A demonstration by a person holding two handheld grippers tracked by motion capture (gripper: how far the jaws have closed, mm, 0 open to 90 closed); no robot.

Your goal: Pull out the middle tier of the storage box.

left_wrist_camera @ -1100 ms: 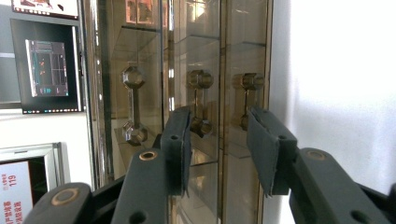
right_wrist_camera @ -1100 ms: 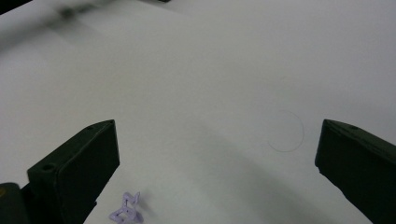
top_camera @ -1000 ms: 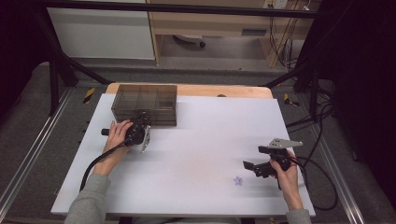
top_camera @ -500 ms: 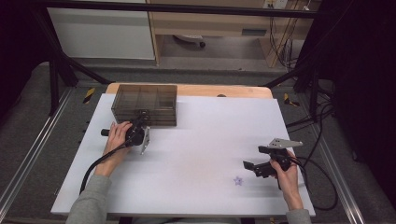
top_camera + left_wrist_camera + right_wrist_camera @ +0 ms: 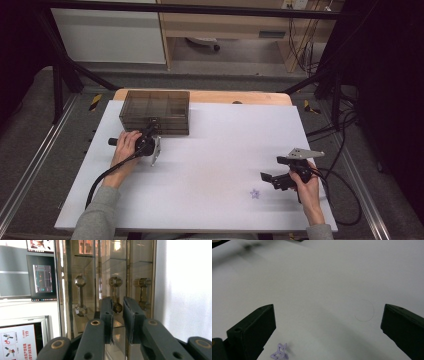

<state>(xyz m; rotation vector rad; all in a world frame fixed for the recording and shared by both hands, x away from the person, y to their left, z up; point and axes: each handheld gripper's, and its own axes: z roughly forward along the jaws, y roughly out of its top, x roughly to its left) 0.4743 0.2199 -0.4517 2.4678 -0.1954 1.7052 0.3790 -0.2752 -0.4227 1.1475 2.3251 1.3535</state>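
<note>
Smoky translucent plastic drawer cabinet (image 5: 154, 112), faceted knobs (image 5: 115, 281)

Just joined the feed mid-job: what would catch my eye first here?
The smoky transparent plastic drawer cabinet at the white table's far left, with the left hand-held gripper at its front; its jaws have just been closing around the middle drawer handle. Near the right edge, the right hand-held gripper is open beside a small purple star-shaped piece.

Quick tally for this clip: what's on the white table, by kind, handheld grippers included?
Smoky clear drawer cabinet: 1
Drawer handles on its front, in the left gripper view: 3, the middle handle between the jaws
Small purple piece: 1
Handheld grippers: 2, left gripper and right gripper
Total: 7
</note>
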